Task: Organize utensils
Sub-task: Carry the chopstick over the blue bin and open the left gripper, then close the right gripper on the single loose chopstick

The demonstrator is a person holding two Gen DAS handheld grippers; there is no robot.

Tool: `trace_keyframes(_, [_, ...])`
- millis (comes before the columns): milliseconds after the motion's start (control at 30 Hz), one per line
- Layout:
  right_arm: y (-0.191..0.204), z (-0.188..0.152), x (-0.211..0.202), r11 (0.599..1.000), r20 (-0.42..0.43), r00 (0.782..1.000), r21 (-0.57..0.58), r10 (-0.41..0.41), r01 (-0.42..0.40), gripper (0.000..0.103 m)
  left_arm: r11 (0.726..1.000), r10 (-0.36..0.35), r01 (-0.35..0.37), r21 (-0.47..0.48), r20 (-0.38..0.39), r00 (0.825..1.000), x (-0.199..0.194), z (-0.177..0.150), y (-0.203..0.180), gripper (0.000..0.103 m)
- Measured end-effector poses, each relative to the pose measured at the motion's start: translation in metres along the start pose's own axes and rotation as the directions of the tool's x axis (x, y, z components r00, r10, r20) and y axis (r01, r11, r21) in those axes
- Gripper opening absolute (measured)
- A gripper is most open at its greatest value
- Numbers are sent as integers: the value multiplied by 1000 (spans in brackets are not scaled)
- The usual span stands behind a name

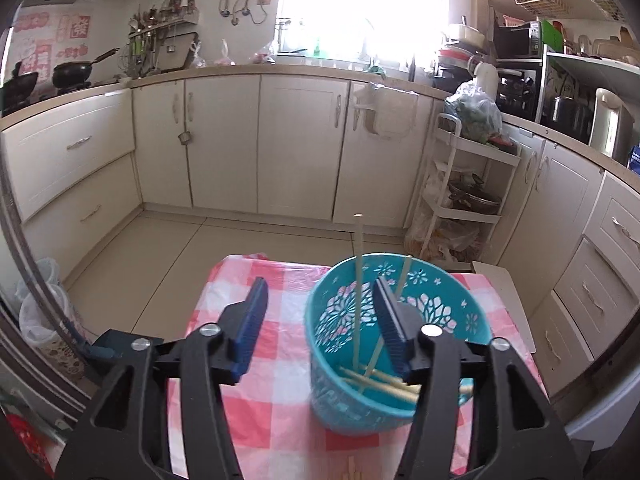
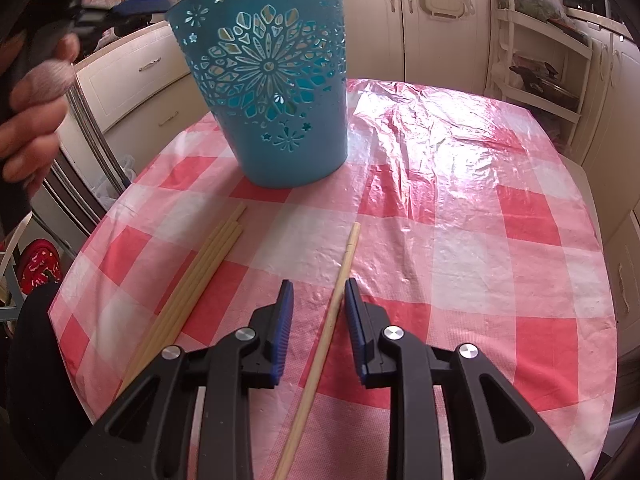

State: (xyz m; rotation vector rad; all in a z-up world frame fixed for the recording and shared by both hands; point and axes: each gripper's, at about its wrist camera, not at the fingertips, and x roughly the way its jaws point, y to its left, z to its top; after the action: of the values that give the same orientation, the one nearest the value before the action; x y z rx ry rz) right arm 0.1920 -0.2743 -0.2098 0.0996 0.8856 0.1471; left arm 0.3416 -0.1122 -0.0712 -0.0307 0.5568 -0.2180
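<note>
A teal cut-out bucket (image 1: 344, 404) stands on the checked table. My left gripper (image 1: 320, 282) hovers open over its near rim. One pale chopstick (image 1: 356, 280) stands upright in the bucket between the jaws, touching neither pad. Another leans on the far wall, and several lie at the bottom (image 1: 384, 382). In the right wrist view the bucket (image 2: 272, 80) is at the table's far left. My right gripper (image 2: 319, 285) is low over the cloth, open a little, with a single chopstick (image 2: 340, 276) lying between its pads. A loose bundle of chopsticks (image 2: 200, 276) lies to its left.
The red-and-white plastic tablecloth (image 2: 460, 240) covers a small table whose edges drop off on all sides. A person's hand (image 2: 36, 120) holds the left gripper at the upper left. A white trolley (image 1: 468, 184) and cream cabinets (image 1: 296, 144) stand beyond the table.
</note>
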Motion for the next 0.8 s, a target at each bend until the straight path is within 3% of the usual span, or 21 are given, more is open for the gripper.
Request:
trace_keyframes(133, [0, -1, -1, 1000, 2, 1000, 1, -9, 9, 27, 998, 44, -45, -51, -23, 999, -31, -23, 32, 70])
trace_keyframes(267, [8, -4, -2, 998, 1, 998, -34, -55, 55, 27, 991, 72, -81, -102, -87, 994, -46, -52, 65, 71])
trace_keyframes(400, [10, -4, -2, 995, -3, 996, -57, -84, 84, 20, 984, 99, -121, -130, -161, 982, -47, -86, 88, 72])
trace_keyframes(600, [4, 3, 0, 996, -38, 996, -43, -78, 76, 19, 983, 90, -119, -143, -198, 976, -52, -112, 95, 72])
trace_keyframes(800, [8, 6, 4, 995, -47, 995, -56, -86, 84, 19, 985, 61, -95, -145, -221, 973, -53, -118, 88, 72])
